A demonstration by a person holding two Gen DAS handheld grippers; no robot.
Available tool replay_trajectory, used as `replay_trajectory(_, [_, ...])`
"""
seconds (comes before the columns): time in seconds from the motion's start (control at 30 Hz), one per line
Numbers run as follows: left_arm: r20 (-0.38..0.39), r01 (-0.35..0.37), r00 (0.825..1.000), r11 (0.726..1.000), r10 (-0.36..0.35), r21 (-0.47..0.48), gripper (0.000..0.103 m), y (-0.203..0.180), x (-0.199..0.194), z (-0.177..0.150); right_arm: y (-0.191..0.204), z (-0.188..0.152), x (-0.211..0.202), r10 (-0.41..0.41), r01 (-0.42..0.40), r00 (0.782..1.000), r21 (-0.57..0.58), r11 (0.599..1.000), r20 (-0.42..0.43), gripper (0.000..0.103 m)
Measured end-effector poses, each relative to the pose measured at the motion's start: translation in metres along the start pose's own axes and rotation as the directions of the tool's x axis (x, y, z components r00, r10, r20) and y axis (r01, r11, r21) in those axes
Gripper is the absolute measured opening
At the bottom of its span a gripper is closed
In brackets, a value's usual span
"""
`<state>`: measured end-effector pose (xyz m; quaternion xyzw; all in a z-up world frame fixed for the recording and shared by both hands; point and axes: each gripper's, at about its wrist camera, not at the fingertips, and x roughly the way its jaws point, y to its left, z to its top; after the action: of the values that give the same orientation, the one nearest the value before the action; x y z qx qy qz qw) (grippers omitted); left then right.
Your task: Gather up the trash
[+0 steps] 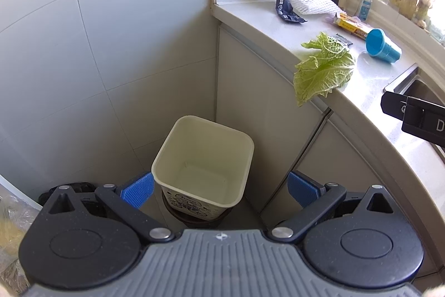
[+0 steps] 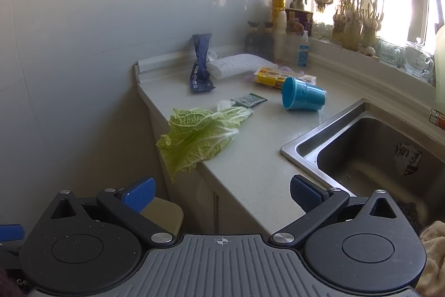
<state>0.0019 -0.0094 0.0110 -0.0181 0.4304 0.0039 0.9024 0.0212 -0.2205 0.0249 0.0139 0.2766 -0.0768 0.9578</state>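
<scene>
Left gripper (image 1: 219,189): fingers spread, empty, above the cream square plastic bin (image 1: 204,166).
Right gripper (image 2: 221,189): fingers spread, empty.
Green cabbage leaf (image 2: 198,137): draped over the pale stone surface (image 2: 250,166) edge, above the bin.
Blue plastic cup (image 2: 303,98): on its side, beyond the leaf.

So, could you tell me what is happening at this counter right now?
A person is clearing kitchen trash with two handheld grippers. The left gripper, open and empty, hangs over the empty bin on the floor. The right gripper, also open, faces the counter, where a cabbage leaf, a blue cup and wrappers lie. Nothing is picked up yet.
</scene>
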Motion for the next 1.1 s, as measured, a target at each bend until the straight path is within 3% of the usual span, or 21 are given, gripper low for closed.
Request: replay_trajectory(1.1, [0.001,0.006,1.0,1.0,-0.006,0.003,0.102,-0.005,0.007,0.013,-0.004,0.013,0.014,0.014,-0.015,1.0,-0.01,1.0,-0.023,0.103])
